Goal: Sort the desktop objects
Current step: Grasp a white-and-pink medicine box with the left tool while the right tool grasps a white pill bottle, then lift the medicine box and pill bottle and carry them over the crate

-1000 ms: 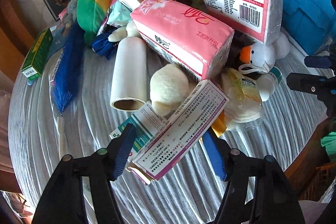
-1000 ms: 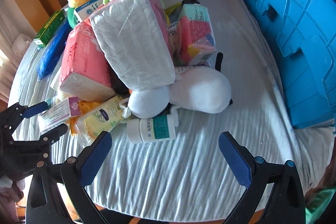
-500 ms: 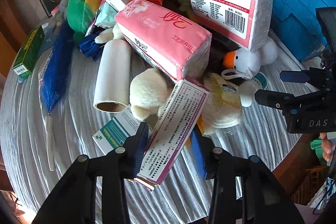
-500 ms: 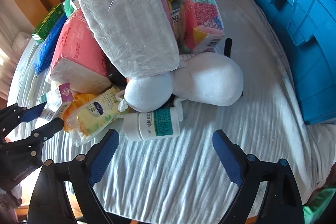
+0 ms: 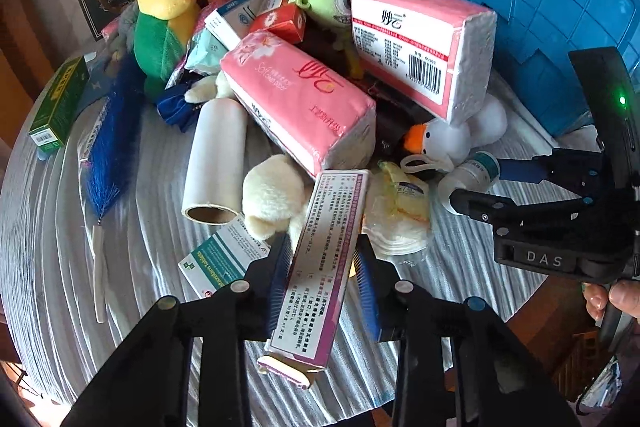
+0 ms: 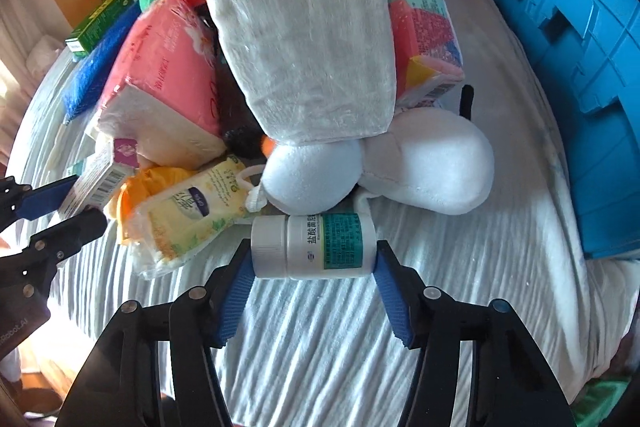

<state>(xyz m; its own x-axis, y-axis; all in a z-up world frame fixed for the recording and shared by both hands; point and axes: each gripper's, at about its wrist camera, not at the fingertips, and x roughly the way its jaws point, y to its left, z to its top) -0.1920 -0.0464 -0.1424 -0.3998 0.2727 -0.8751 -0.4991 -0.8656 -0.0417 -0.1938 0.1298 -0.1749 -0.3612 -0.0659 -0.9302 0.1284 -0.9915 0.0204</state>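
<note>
A heap of objects lies on a grey striped cloth. My left gripper is shut on a long white and purple medicine box, which tilts up out of the heap; the box also shows in the right wrist view. My right gripper has its blue pads against both ends of a white pill bottle with a green label, lying on its side on the cloth. The bottle also shows in the left wrist view, between the right gripper's fingers.
Two pink tissue packs, a white goose plush, a yellow wipes pack, a paper roll, a blue brush, a green box and plush toys fill the heap. A blue crate stands at the right.
My left gripper closed onto the medicine box. My right gripper moved forward to the pill bottle and closed around it.
</note>
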